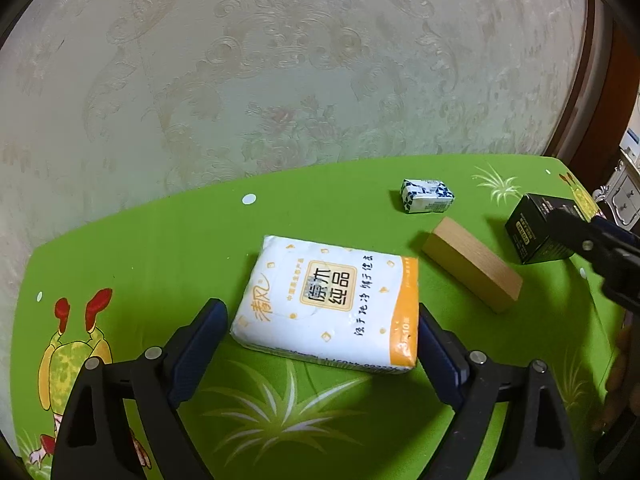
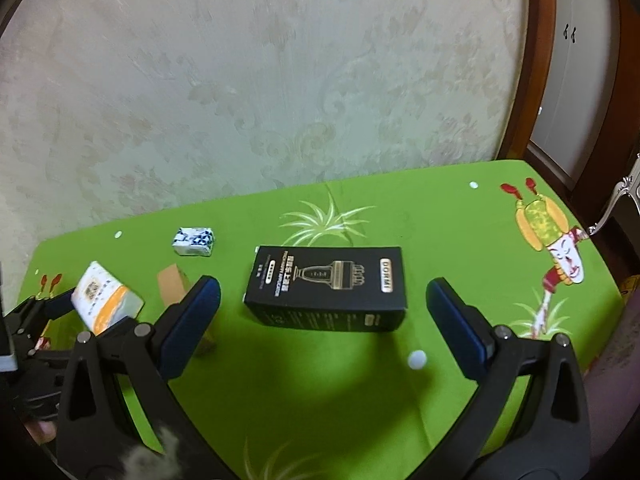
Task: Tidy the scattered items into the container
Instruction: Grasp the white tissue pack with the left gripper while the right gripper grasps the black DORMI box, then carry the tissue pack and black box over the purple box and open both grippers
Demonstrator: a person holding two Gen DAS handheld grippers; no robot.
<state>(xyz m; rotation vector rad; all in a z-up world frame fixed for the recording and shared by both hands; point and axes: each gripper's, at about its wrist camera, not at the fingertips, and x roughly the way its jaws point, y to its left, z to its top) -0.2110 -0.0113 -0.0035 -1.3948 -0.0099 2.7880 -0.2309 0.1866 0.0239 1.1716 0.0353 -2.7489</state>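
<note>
White-and-orange soft tissue pack (image 1: 326,304) lying flat on green bench (image 1: 160,240), left claw (image 1: 320,344) straddling it, jaws apart; right claw (image 2: 324,312) apart, nearing black cardboard box (image 2: 326,288). Advise centring pads on long edges before closing; container unseen

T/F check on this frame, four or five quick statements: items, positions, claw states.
1. The left claw is open around the tissue pack. True.
2. The black box stands upright. False: it lies on its side.
3. The wooden block lies between the tissue pack and the black box. True.
4. The right claw is shut on the black box. False: it is open, the pads clear of the box.
5. The small blue-white packet sits on the tissue pack. False: it lies apart on the green table.
</note>
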